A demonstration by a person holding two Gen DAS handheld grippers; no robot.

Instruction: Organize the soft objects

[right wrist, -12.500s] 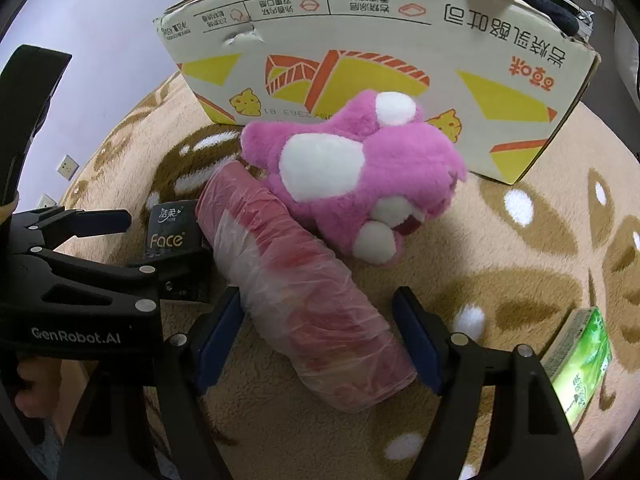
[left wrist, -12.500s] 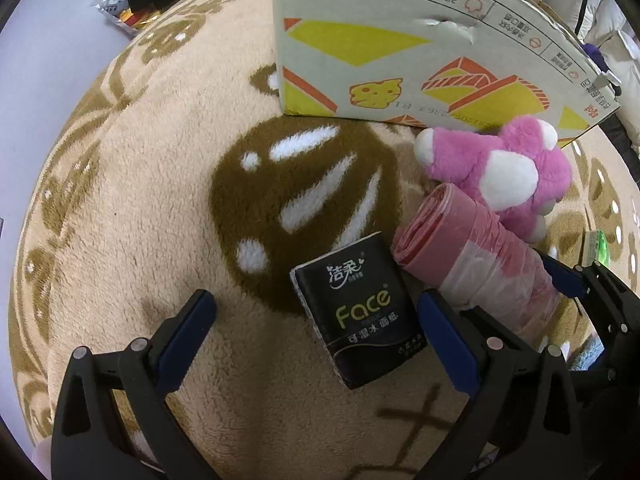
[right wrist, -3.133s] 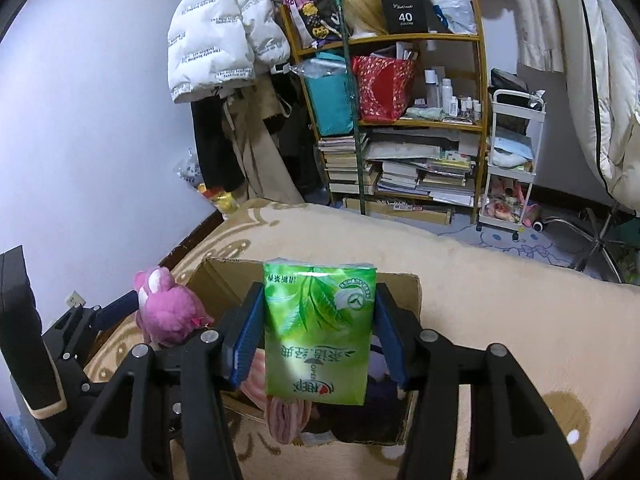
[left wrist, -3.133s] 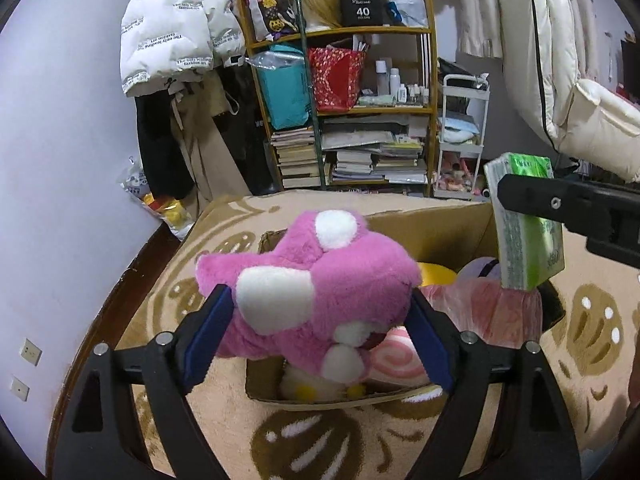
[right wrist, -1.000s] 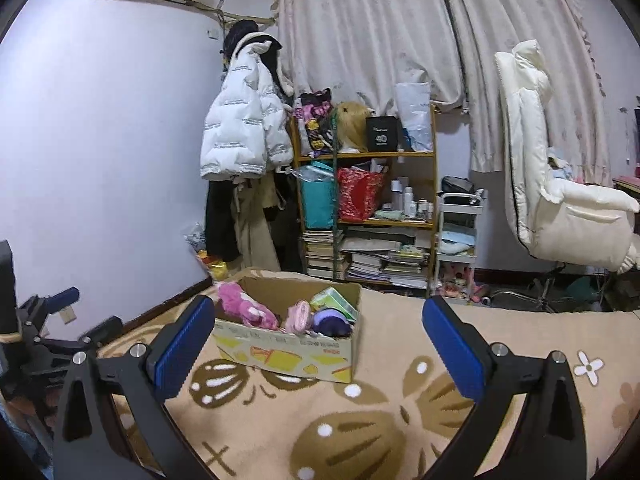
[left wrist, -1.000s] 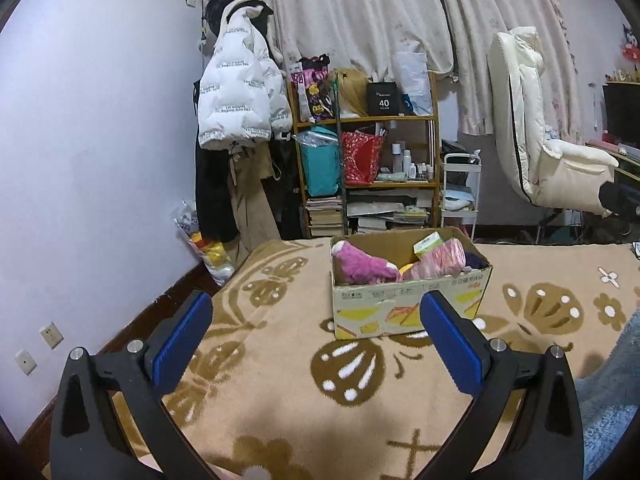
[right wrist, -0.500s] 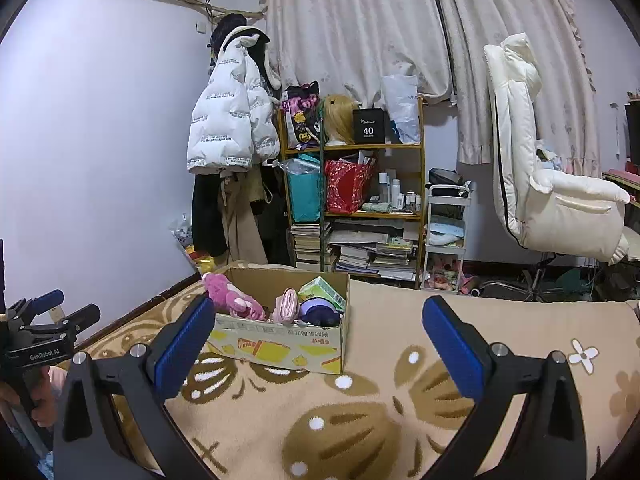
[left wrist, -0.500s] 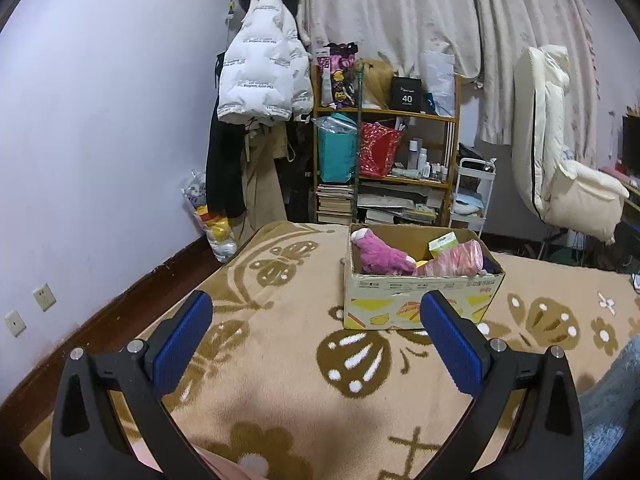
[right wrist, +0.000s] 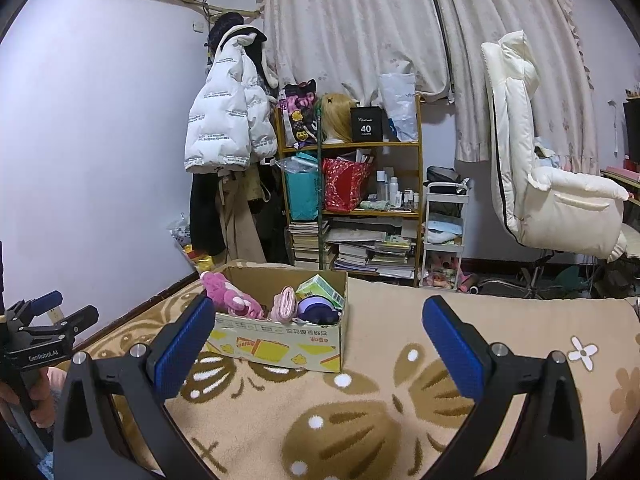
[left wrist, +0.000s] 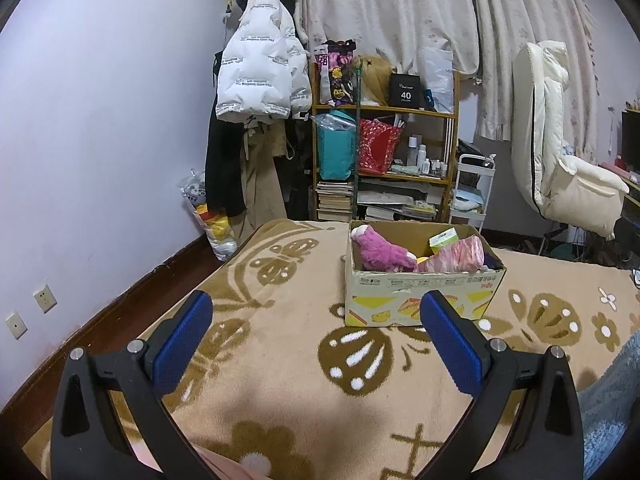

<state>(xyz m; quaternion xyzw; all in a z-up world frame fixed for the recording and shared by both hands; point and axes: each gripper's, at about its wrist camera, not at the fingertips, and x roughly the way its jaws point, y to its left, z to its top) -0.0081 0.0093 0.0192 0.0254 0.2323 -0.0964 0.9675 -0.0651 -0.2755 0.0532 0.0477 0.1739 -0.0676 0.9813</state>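
1. Left wrist view: left gripper [left wrist: 316, 332] hanging wide open, empty, blue pads [left wrist: 182, 342] spread apart above the beige patterned blanket [left wrist: 280, 380].
2. Right wrist view: right gripper [right wrist: 314, 336] likewise gaping, holding nothing, hovering over the same blanket; left gripper showing at the far left edge, gripped by a hand [right wrist: 42, 396].
3. Sitting further off on the blanket, well apart from both grippers: cardboard box [left wrist: 420, 300], top open.
4. Lying inside the box: pink plush toy [left wrist: 380, 250] at its left end, pink bag roll [left wrist: 460, 254] leaning beside it, green tissue pack [left wrist: 443, 238] poking up behind, dark purple item [right wrist: 318, 308] near the right wall.
5. Standing beyond: cluttered bookshelf [right wrist: 352, 200], white puffer jacket [right wrist: 224, 128] hanging left, white chair [right wrist: 540, 176] right.
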